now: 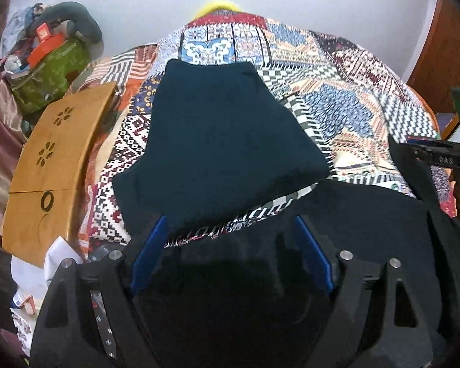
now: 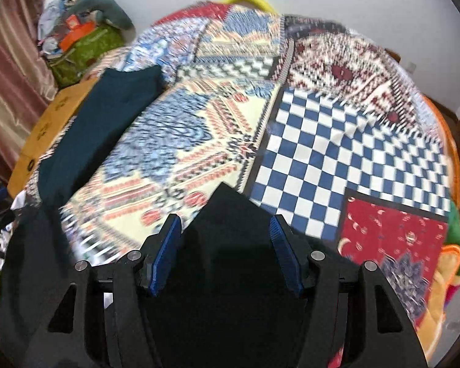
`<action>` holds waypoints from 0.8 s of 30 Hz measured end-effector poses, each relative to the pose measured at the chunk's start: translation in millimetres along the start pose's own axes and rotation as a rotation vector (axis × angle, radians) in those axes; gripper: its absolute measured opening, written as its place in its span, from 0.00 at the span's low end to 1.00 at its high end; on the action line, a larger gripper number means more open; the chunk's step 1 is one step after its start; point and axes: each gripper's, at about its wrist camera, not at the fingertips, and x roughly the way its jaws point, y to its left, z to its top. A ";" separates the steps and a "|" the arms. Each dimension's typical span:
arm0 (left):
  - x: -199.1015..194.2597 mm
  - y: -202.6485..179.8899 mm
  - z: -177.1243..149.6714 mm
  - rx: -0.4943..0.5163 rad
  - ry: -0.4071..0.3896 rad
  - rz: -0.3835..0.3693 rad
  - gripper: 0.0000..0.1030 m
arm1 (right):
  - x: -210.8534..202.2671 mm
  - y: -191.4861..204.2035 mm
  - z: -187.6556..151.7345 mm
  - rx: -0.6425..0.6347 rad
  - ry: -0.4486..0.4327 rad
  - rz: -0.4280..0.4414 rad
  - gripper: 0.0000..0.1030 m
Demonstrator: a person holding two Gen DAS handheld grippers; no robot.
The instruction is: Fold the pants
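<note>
We have both grippers wide: left gripper [image 1: 230, 230], right gripper [image 2: 225, 230]. Black pants [image 1: 368, 214] slack between them on bed [image 1: 368, 107]. We pinch edge corners together, lift evenly.

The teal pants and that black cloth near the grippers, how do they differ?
The teal pants lie farther back on the patchwork quilt; the black cloth sits at the near edge, under the left gripper. The pants look blue-green and spread flat; the cloth looks pure black, one corner pointing forward between the right gripper's open jaws. Both are plain, dark fabric.
</note>
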 end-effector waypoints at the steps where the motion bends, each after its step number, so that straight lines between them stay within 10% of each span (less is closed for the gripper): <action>1: 4.3 -1.3 0.6 0.007 0.007 0.007 0.81 | 5.4 -2.3 1.6 0.007 0.006 0.003 0.52; 10: 20.6 -10.3 -8.6 0.039 0.050 0.028 0.81 | 16.8 -1.7 2.8 -0.007 -0.012 -0.015 0.10; 15: 16.9 -20.6 -16.6 0.075 0.059 0.064 0.81 | -5.0 -13.4 5.6 0.026 -0.049 -0.025 0.08; 24: -19.8 -48.9 -25.0 0.135 0.056 0.067 0.81 | -177.8 -53.2 -19.4 0.083 -0.331 -0.096 0.08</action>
